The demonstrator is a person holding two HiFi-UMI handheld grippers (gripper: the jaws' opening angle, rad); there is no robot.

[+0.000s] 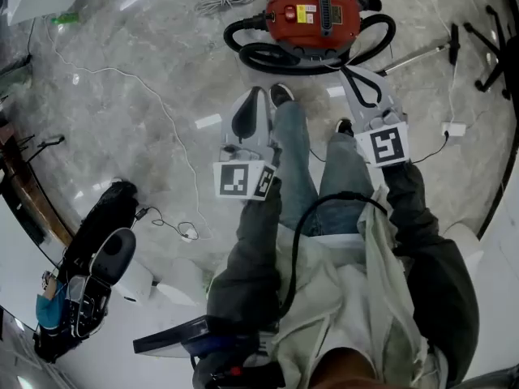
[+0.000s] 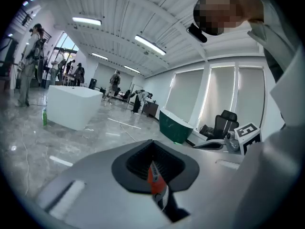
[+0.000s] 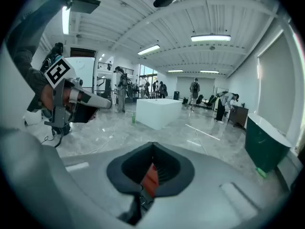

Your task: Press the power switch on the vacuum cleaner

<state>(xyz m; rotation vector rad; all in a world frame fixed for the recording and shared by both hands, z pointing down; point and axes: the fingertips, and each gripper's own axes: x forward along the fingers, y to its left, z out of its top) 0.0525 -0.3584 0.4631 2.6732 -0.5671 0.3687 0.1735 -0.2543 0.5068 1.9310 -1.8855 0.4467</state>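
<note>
The red vacuum cleaner (image 1: 312, 14) sat on the marble floor (image 1: 138, 79) in front of the person's shoes, its black hose (image 1: 263, 55) looped around its base. A coiled cable (image 1: 223, 4) lay just to its left. Which part of its top was the power switch could not be made out.

The left gripper (image 1: 253, 108) was held over the person's left leg, well short of the vacuum cleaner. The right gripper (image 1: 362, 87) reached further forward, its tip near the hose but not touching the machine. Each gripper was clenched, the orange pads pressed together with nothing between them.
</note>
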